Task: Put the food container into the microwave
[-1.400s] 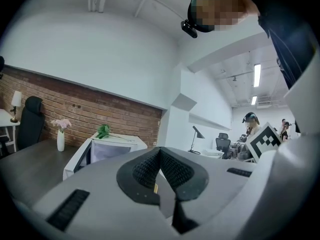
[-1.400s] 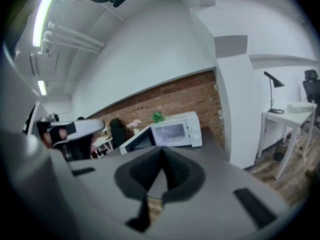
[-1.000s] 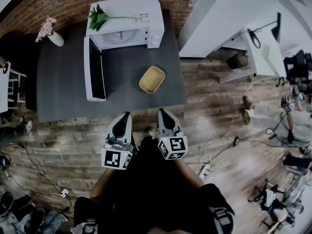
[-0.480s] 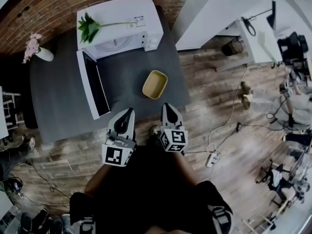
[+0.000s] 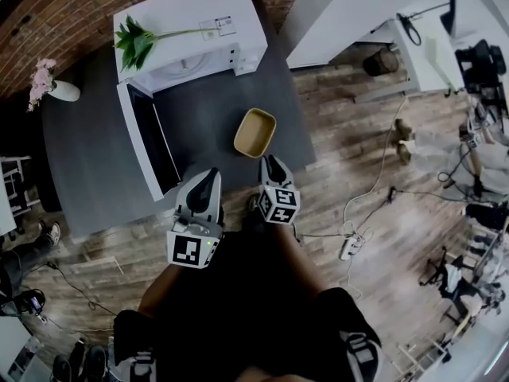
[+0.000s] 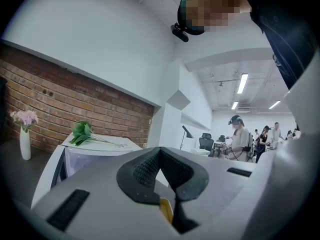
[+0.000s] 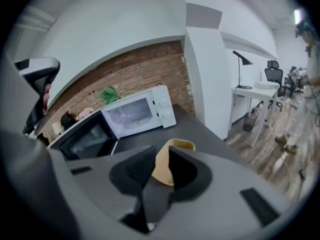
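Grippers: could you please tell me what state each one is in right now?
Left gripper: fingers closed, holding nothing.
Right gripper: fingers just opening, nothing between them; food container ahead.

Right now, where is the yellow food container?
In the head view the food container sits on the dark table, to the right of the open microwave door and near the table's front edge.

A dark grey table stands against a red brick wall. Wood plank floor surrounds the table. Right of the table rises a white pillar, with a white desk beyond. Ceiling strip lights glow farther off.
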`<state>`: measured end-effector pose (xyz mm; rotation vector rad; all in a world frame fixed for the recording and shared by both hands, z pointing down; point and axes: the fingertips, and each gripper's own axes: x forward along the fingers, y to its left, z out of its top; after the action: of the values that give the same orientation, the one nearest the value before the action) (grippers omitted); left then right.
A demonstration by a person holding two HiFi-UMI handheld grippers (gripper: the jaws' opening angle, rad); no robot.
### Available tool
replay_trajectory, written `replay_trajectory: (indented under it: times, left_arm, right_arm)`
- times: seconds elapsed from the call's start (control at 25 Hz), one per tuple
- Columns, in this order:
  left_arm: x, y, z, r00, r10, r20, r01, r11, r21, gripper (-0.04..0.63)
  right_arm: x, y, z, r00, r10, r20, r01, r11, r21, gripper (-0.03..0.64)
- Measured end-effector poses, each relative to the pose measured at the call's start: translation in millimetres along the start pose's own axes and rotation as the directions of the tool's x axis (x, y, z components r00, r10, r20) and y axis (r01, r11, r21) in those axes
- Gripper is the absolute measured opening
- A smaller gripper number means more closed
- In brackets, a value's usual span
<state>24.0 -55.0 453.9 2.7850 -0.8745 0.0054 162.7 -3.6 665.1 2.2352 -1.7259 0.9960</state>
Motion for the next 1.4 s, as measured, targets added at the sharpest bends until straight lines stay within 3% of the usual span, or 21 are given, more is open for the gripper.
replay_trajectory:
  times: [0.32,0.6,1.16,1.4]
  left_arm:
    - [2,7,-3,0.999,0.032,-0.01,-0.032,0.999,-0.005,0.035]
    - [1,10,-4,0.999,0.049,-0.007,-0.049,0.999,-0.011,0.035]
    - [-3,16,-4,0.998,0.061,0.008,-0.061,0.998,-0.031,0.035]
    - [-9,18,-4,0.998,0.07,0.009,-0.069,0.997,-0.035,0.035]
  right_arm:
    - [43,-29,-54,0.985,-0.048,-0.165,0.058,0.997,0.055,0.135]
    - [69,-43,-85,0.966,-0.074,-0.249,0.093,0.994,0.063,0.14]
    - [99,-57,-105,0.929,-0.122,-0.349,0.15,0.987,0.055,0.137]
    - [100,-58,-107,0.926,-0.122,-0.357,0.144,0.989,0.035,0.113]
